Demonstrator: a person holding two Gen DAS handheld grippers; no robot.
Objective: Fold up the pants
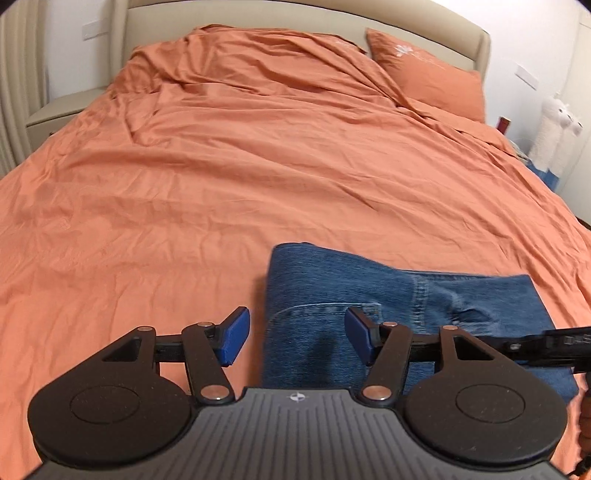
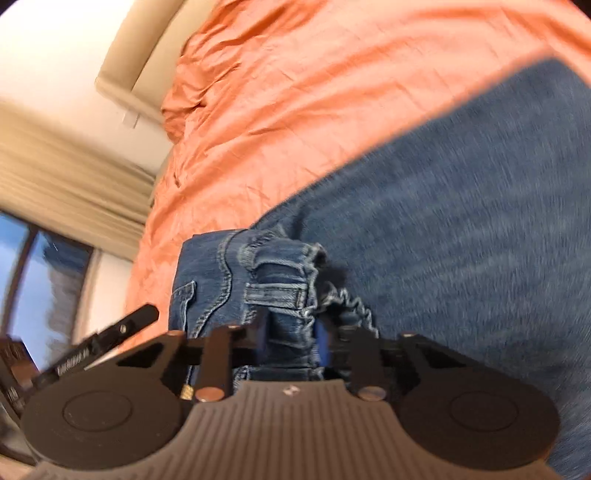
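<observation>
Blue jeans (image 1: pixel 369 295) lie partly folded on the orange bedsheet (image 1: pixel 221 184), near the bed's front edge. My left gripper (image 1: pixel 297 339) is open and empty, hovering just above the jeans' left edge; its blue pads (image 1: pixel 234 341) show clearly. My right gripper (image 2: pixel 290 339) is shut on the jeans' bunched waistband (image 2: pixel 280 273), with a belt loop and seam showing between the fingers. The rest of the jeans (image 2: pixel 461 221) spread to the right in the blurred right wrist view. Part of the right gripper (image 1: pixel 546 343) shows at the right of the left wrist view.
An orange pillow (image 1: pixel 428 74) leans on the beige headboard (image 1: pixel 295 14). A nightstand (image 1: pixel 59 110) stands at the left, a white plush toy (image 1: pixel 554 129) at the right. Curtains (image 2: pixel 66 173) and a window (image 2: pixel 33 280) lie beyond the bed.
</observation>
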